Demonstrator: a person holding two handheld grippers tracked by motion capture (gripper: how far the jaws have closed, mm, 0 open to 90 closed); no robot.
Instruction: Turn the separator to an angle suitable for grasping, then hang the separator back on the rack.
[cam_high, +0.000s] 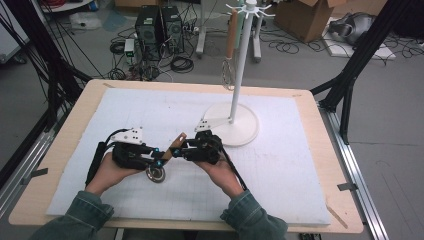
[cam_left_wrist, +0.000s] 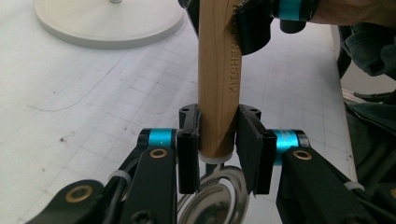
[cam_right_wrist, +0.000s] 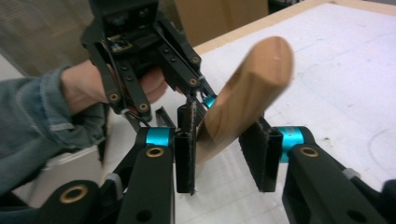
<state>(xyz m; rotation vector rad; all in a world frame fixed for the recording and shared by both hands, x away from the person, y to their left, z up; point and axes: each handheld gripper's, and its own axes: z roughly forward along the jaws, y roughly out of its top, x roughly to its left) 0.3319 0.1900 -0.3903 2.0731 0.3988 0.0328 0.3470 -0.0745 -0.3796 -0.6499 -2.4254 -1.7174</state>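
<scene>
The ladle (cam_high: 162, 167) lies low over the white mat (cam_high: 280, 165), between the two grippers, its metal bowl by the left gripper (cam_high: 156, 156) and its wooden handle reaching toward the right gripper (cam_high: 176, 150). In the left gripper view, the jaws are clamped on the handle (cam_left_wrist: 219, 84) just above the bowl (cam_left_wrist: 217, 200). In the right gripper view, the handle (cam_right_wrist: 247, 93) sits between part-open jaws, touching one pad; the other stands clear.
</scene>
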